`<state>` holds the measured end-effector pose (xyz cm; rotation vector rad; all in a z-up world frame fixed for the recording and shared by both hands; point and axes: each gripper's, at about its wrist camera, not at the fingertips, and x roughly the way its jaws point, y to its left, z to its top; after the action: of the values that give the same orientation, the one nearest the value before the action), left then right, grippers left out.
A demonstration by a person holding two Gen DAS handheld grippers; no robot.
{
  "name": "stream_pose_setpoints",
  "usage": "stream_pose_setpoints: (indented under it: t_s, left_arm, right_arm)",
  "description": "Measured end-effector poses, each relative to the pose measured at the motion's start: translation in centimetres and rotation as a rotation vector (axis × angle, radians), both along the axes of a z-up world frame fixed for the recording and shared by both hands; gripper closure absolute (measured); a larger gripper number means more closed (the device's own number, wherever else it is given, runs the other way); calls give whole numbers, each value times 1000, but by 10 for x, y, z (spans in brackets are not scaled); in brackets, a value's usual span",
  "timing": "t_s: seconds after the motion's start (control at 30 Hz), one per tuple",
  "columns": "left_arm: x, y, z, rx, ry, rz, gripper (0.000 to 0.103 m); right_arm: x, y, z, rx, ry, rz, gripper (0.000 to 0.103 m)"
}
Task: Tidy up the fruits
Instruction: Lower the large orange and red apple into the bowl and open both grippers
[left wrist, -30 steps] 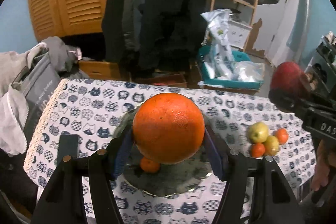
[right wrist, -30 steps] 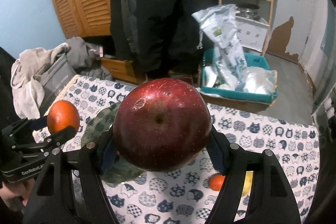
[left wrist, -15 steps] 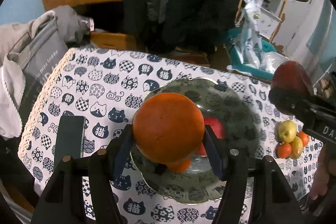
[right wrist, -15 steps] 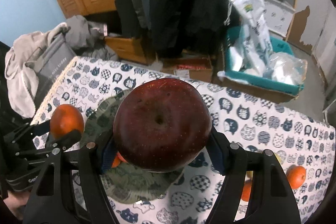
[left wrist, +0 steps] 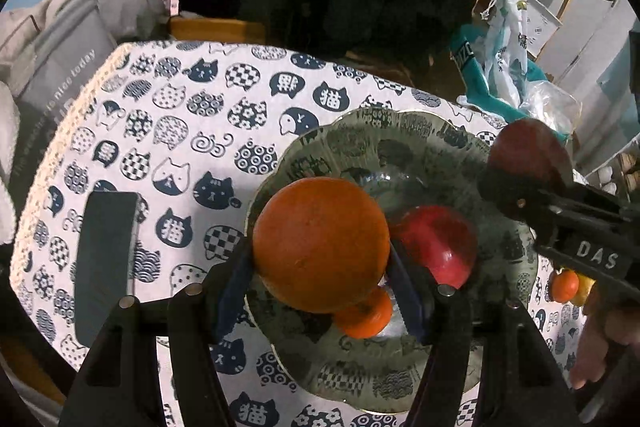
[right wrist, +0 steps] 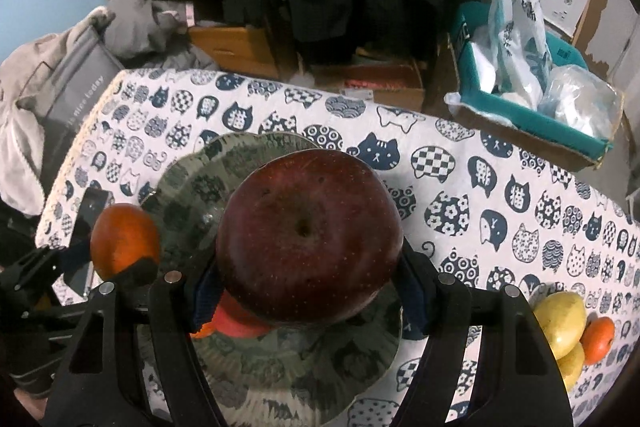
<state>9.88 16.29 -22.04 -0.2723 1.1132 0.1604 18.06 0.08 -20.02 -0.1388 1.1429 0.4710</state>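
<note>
Above the green plate [left wrist: 420,147], both my tongs hang loaded.
My left tongs [left wrist: 320,263] clamp an orange [left wrist: 320,243]; my right tongs [right wrist: 308,287] grip a dark apple [right wrist: 308,235] over the cat-print table [right wrist: 480,187].

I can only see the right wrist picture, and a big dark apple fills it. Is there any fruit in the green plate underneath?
Observer: Yes. Below your dark apple, the left wrist view shows a red apple and a small orange lying in the plate.
Operator: Is the orange at my left gripped properly?
Observer: It looks so. The left claw has a blue pad pressed on each side of the large orange.
Operator: What's the dark thing behind it?
Observer: A phone, lying flat on the cat-print cloth, left of the plate and apart from it.
</note>
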Motion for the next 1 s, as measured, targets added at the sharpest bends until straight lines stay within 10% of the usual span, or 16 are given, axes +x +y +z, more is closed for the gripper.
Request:
stream_pose_setpoints:
  t_s: [0.73, 1.0]
  left_arm:
    - [8, -9, -37, 38, 126, -39, 34]
    - [2, -6, -12, 52, 40, -39, 15]
  right_arm:
    - [9, 7, -25, -6, 74, 8, 29]
    - [10, 8, -29, -9, 101, 8, 28]
